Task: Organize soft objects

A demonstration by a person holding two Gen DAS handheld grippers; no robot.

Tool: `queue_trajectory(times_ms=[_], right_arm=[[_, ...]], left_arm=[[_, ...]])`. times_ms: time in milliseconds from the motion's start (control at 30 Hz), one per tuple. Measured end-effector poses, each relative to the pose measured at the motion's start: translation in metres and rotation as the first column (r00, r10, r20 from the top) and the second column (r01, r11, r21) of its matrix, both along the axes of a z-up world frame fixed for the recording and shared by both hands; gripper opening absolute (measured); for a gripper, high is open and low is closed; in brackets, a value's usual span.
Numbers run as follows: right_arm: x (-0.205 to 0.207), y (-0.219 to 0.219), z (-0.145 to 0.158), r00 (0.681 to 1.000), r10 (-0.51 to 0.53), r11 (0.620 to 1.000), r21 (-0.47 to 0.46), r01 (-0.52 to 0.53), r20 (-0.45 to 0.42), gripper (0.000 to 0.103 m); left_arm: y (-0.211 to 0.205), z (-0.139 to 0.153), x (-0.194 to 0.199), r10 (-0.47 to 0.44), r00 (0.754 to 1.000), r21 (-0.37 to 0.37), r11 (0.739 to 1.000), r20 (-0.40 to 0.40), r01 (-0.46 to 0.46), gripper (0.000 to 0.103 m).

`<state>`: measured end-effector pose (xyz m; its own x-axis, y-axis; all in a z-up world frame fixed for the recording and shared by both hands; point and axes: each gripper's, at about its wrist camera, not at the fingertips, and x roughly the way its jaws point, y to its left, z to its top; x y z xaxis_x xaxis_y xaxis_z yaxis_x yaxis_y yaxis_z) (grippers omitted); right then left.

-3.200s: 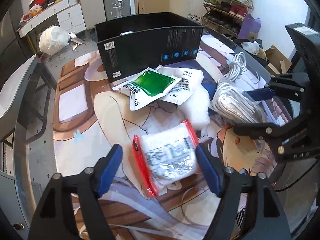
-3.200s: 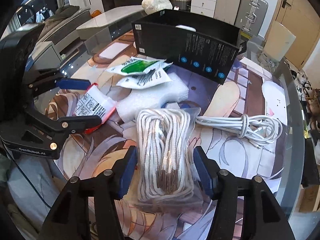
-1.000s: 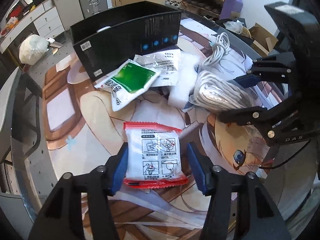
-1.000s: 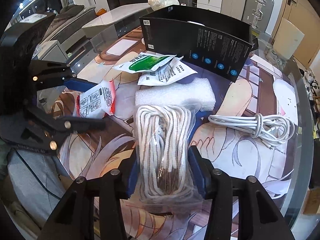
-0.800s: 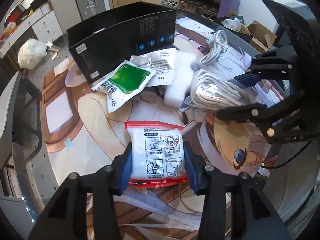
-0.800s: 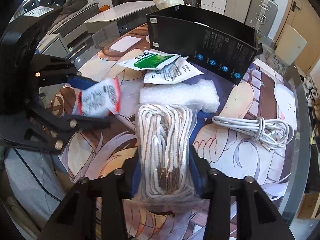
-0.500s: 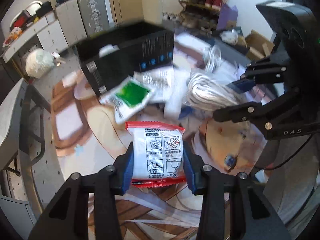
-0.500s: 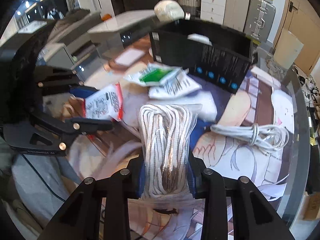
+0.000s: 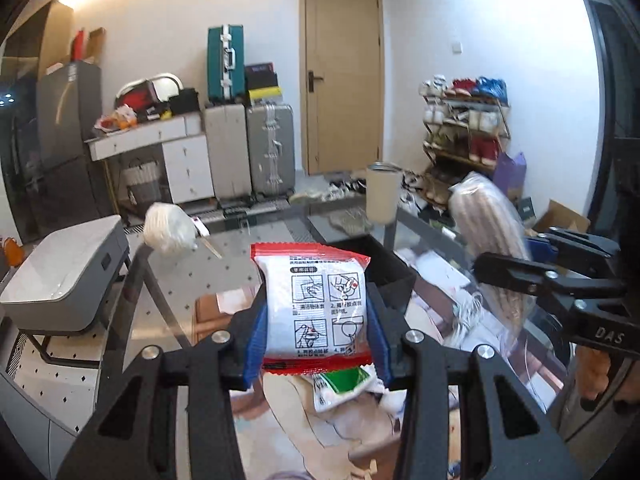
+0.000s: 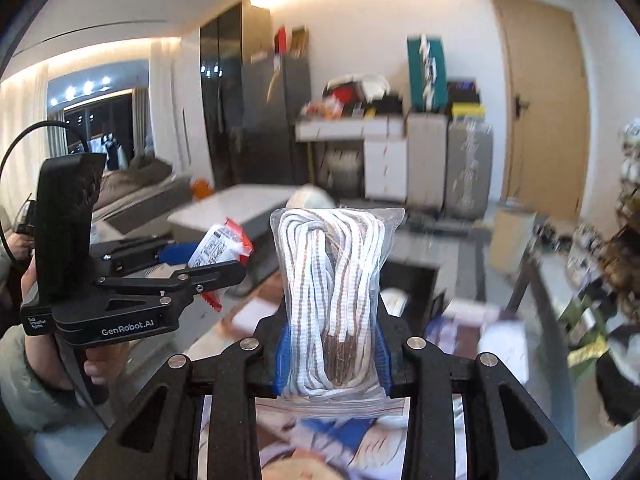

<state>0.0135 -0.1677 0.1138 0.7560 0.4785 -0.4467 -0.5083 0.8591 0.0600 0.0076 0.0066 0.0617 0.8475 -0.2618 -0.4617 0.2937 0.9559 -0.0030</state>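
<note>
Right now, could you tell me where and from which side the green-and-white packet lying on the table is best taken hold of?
Take the green-and-white packet by its flat side edges, from above. It lies flat and thin on the table, so only the edges give purchase. Most of it is hidden behind the red-edged packet in the left gripper, so its outline is a guess, and that gripper is occupied.

The left claw (image 9: 316,330) clamps an upright red-edged white packet (image 9: 320,306) above the table (image 9: 168,308); the right claw (image 9: 516,256) grips a bagged rope bundle (image 9: 486,232).
</note>
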Motion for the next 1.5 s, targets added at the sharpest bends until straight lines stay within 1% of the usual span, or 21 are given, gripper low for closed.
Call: queue_trajectory(times_ms=[33,133,300,400,633,867,1000,1133,1333,1433,1500], right_arm=[[-0.001,-0.001,0.001,1.0,-0.006,1.0,0.006,0.006,0.02,0.034],[-0.002,-0.005,0.001,0.999,-0.018,0.999,0.036,0.016,0.039,0.034],[-0.004,-0.004,0.001,0.998,-0.026,0.999,0.033,0.025,0.052,0.034],[-0.007,-0.004,0.002,0.998,-0.026,0.999,0.042,0.024,0.051,0.034],[-0.01,-0.006,0.007,0.996,-0.033,0.998,0.064,0.028,0.081,0.034],[-0.008,-0.008,0.005,0.995,-0.036,0.997,0.07,0.03,0.091,0.034],[-0.007,-0.01,0.004,0.995,-0.042,0.996,0.076,0.035,0.089,0.034],[-0.01,-0.007,0.008,0.993,-0.048,0.996,0.083,0.039,0.106,0.034],[0.003,-0.004,0.017,0.993,-0.046,0.994,0.103,0.035,0.11,0.034],[0.009,0.003,0.027,0.987,-0.072,0.992,0.112,0.056,0.144,0.034],[0.015,0.009,0.035,0.984,-0.069,0.991,0.124,0.049,0.162,0.033]], left_arm=[[0.001,0.0,0.0,0.009,1.0,0.0,1.0,0.014,-0.009,0.043],[0.004,-0.003,-0.003,-0.006,0.999,-0.001,1.0,0.036,0.006,0.043],[0.007,0.0,-0.01,-0.001,0.998,-0.012,1.0,0.061,0.002,0.043],[0.006,0.003,-0.01,-0.003,0.998,-0.021,1.0,0.064,0.004,0.043],[0.003,0.01,-0.014,0.005,0.997,-0.039,0.999,0.081,-0.002,0.043],[0.006,0.008,-0.017,0.019,0.994,-0.065,0.998,0.11,-0.011,0.043],[0.008,0.008,-0.014,0.024,0.994,-0.077,0.997,0.107,-0.015,0.043],[0.01,0.01,-0.014,0.027,0.993,-0.083,0.996,0.112,-0.018,0.043],[0.014,0.024,-0.008,0.047,0.988,-0.101,0.994,0.146,-0.032,0.043],[0.016,0.034,0.001,0.06,0.987,-0.12,0.992,0.148,-0.042,0.043],[0.016,0.042,0.01,0.066,0.985,-0.13,0.991,0.16,-0.045,0.043]])
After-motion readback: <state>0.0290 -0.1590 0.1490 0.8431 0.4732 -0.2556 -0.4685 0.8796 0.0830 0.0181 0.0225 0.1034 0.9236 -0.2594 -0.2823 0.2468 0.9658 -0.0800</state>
